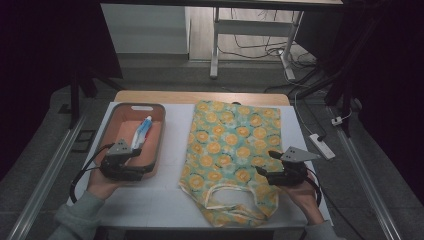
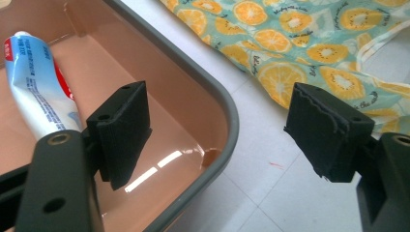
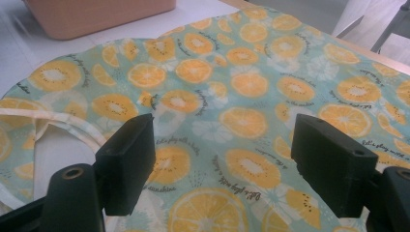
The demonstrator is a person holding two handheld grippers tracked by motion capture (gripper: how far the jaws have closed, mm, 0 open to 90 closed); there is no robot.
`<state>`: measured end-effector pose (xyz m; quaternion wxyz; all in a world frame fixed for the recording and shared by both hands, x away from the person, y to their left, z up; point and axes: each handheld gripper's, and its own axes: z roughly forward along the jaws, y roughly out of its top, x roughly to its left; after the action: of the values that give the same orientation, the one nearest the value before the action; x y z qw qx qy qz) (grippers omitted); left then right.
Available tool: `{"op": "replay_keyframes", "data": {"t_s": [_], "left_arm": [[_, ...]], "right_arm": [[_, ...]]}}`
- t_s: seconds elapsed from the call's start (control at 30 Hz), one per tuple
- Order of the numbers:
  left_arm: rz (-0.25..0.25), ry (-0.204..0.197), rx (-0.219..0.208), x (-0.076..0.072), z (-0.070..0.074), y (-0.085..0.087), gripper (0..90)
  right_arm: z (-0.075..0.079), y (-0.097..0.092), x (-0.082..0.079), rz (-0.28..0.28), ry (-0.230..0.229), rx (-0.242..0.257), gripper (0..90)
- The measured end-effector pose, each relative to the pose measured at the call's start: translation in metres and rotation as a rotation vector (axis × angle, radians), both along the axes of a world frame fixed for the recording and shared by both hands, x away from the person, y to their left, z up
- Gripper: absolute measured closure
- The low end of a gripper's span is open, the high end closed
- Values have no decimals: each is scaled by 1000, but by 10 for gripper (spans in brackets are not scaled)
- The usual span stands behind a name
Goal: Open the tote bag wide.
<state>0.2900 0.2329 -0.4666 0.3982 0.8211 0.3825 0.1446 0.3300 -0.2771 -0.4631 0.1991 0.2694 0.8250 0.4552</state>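
Left hand-held gripper (image 1: 134,151) hovers over the near corner of the pink tray (image 1: 159,131), jaws wide, nothing in them. Toothpaste tube (image 1: 143,130) lies inside the tray, its sole content. Right hand-held gripper (image 1: 264,165), also wide and empty, sits over the orange-print bag (image 1: 227,140), flat on the table (image 1: 170,150). Looks like pre-grasp: next, prob. left reaches fwd for the tube, right nips the bag's opening.

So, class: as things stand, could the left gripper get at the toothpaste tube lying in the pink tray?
Probably yes. The left gripper sits at the near rim of the tray with its fingers apart and empty. The toothpaste tube lies uncovered just ahead, and nothing blocks the way.
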Motion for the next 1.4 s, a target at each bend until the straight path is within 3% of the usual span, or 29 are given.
{"op": "replay_keyframes", "data": {"t_s": [0.53, 0.73, 0.9, 0.97, 1.4], "left_arm": [[-7, 14, 6, -1, 1, -3, 215], [-26, -15, 9, -1, 7, -11, 216], [-62, -20, 25, -1, 8, -21, 217], [-101, -25, 30, 0, 11, -31, 219], [-239, -11, 74, 0, 8, -82, 243]], "right_arm": [[6, 6, -2, 18, -1, -21, 244], [8, 10, -1, 36, 7, -28, 245], [9, 16, -3, 50, 21, -55, 245], [9, 17, -4, 52, 32, -61, 245], [5, 24, -2, 85, 56, -49, 245]]}}
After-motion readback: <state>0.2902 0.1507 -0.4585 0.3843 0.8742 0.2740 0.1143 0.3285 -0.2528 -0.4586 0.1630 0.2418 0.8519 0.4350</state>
